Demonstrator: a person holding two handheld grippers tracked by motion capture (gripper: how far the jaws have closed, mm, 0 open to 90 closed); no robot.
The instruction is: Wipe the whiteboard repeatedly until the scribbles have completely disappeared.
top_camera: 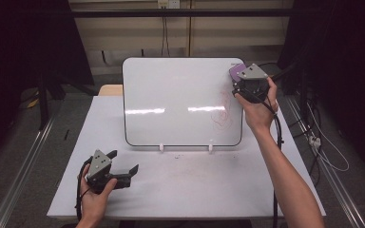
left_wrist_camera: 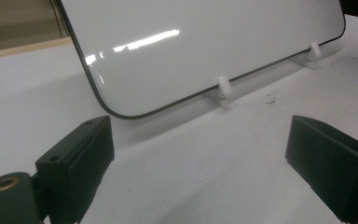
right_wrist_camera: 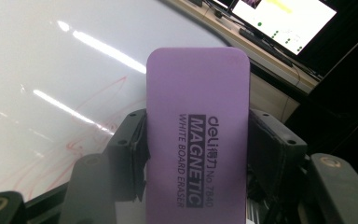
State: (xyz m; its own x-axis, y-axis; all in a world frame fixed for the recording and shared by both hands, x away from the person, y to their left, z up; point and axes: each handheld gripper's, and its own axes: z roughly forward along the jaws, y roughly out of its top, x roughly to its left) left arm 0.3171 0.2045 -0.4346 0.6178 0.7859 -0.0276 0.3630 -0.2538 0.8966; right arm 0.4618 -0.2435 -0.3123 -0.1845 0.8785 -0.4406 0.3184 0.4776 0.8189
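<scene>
The eraser [right_wrist_camera: 197,135] is clamped in the right tool [top_camera: 245,86] by the whiteboard [top_camera: 180,99]; the left tool [top_camera: 122,167] is held wide open, empty, on the worktop [top_camera: 195,185].

The whiteboard [top_camera: 180,102] stands propped at the table's [top_camera: 185,190] rear; the eraser [top_camera: 236,71] sits at its upper right corner, the left hand-held gripper [top_camera: 123,164] before its lower left.

Overhead; all 3 share whiteboard [top_camera: 180,99]

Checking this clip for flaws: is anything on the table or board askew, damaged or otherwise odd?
Nothing looks damaged or askew. The whiteboard stands propped on its two white clips, with faint red scribbles near its right edge. The right gripper holds the purple eraser there.
</scene>
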